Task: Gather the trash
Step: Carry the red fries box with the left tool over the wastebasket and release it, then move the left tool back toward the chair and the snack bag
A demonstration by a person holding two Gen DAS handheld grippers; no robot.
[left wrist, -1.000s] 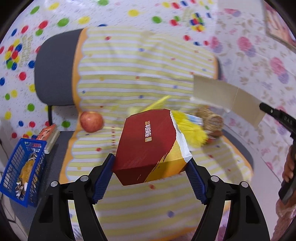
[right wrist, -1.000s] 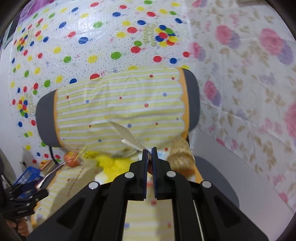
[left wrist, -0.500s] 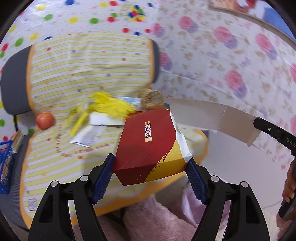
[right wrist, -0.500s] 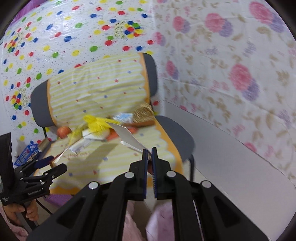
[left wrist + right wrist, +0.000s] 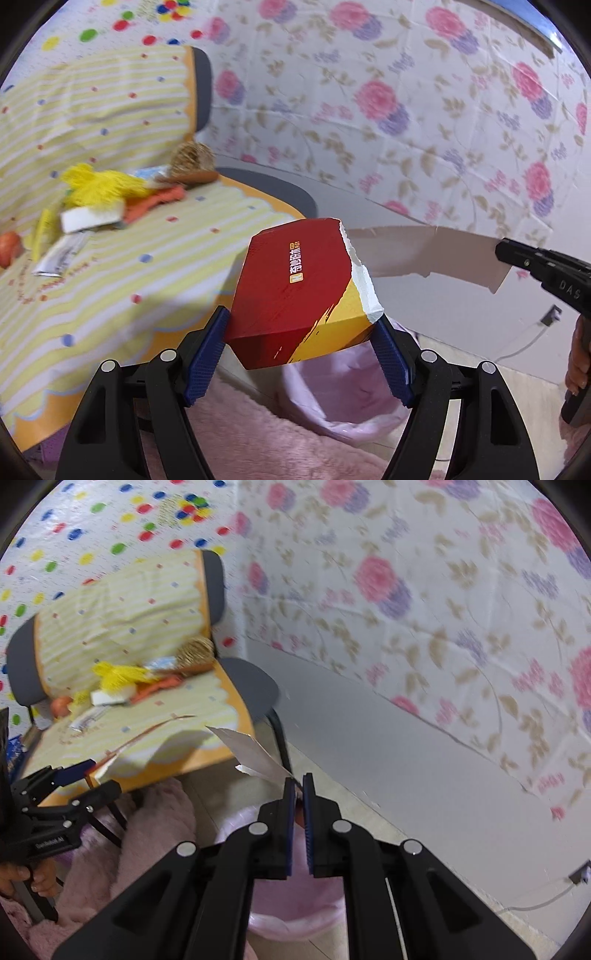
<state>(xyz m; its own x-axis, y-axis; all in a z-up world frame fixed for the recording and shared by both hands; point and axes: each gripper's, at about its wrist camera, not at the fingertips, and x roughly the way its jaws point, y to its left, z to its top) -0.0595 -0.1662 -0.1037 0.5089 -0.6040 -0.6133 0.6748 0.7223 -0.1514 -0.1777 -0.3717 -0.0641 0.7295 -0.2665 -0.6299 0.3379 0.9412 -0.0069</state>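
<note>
The torn red-and-yellow box (image 5: 299, 291) sat clamped between the left gripper (image 5: 301, 345) fingers above the pink-lined bin (image 5: 340, 398). The right gripper (image 5: 299, 786) fingers pinched a cardboard strip (image 5: 255, 755) over that bin, whose contents were hidden. Other litter lay on the chair (image 5: 236, 177) seat.

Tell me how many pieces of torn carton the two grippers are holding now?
2. The red and yellow carton sits between the left gripper fingers. The flat torn cardboard strip is pinched by the right gripper, above the pink-lined bin.
</note>
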